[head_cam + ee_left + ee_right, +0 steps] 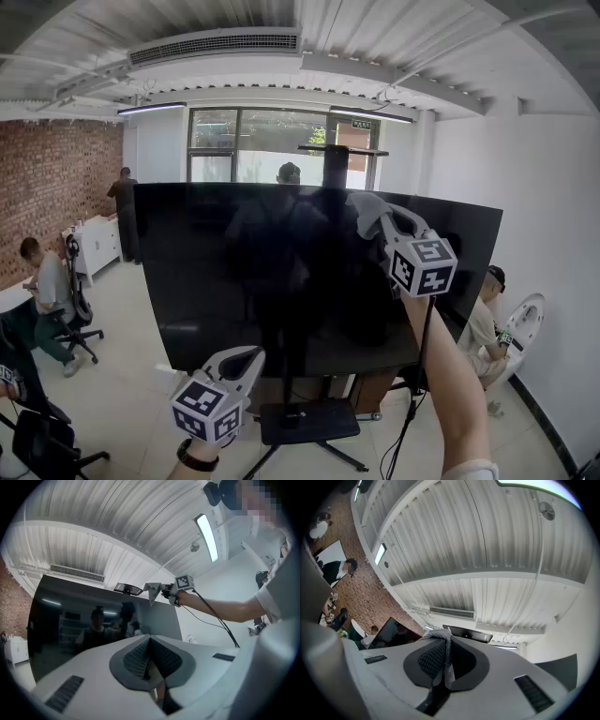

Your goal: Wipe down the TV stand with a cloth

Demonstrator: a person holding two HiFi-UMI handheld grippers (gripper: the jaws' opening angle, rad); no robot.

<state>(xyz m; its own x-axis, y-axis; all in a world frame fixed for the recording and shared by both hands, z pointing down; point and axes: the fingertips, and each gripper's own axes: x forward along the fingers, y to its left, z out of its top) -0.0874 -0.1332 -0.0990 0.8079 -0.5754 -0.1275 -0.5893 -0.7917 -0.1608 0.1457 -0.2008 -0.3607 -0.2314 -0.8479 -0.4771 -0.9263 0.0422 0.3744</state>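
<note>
Arm (452, 375) outstretched — right gripper (382, 223) clamps cloth (364, 206) high before TV (234, 272).

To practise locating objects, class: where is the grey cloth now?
Cloth: head view, upper right, pinched in the right gripper by the TV's top edge.

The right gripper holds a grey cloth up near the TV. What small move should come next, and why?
Probably ease the right gripper forward until the cloth lies against the upper right of the TV. Its jaws are shut on the cloth, which hangs at that corner; whether it touches cannot be told. The left gripper is shut, empty, low.
</note>
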